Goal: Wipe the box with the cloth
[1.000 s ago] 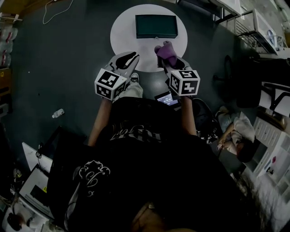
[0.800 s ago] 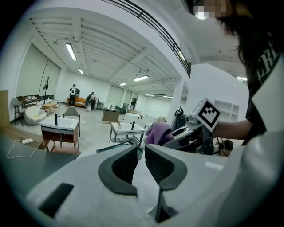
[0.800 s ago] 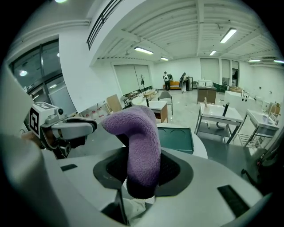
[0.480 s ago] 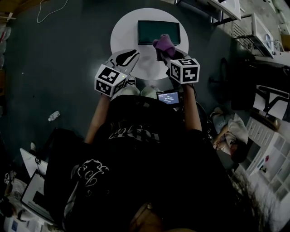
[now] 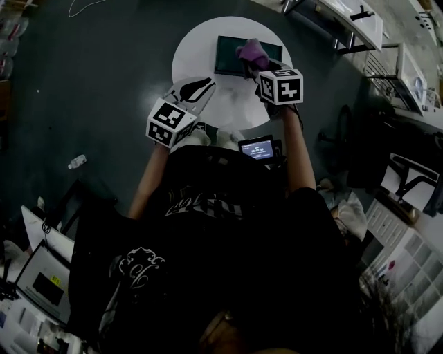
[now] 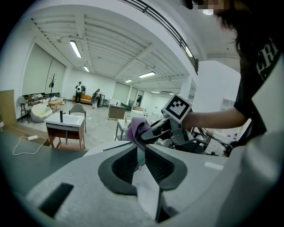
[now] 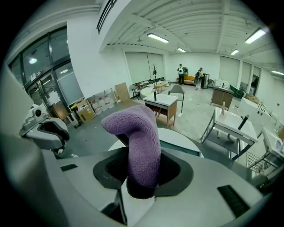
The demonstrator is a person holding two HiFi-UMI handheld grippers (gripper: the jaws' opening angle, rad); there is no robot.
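Nearest, a small lit screen (image 5: 257,147) is worn at the person's waist. Just beyond it, the left gripper (image 5: 201,84) is held over the near edge of the round table (image 5: 188,48), its jaws set narrowly apart with nothing between them. The right gripper (image 5: 251,66), clamped on the purple cloth (image 5: 251,50), has been carried forward within the last second and is now over the right part of the dark box (image 5: 228,55). Wiping is judged about to start, though contact cannot be confirmed. Nothing is seen in the way. Desks (image 5: 346,14) stand farther off.
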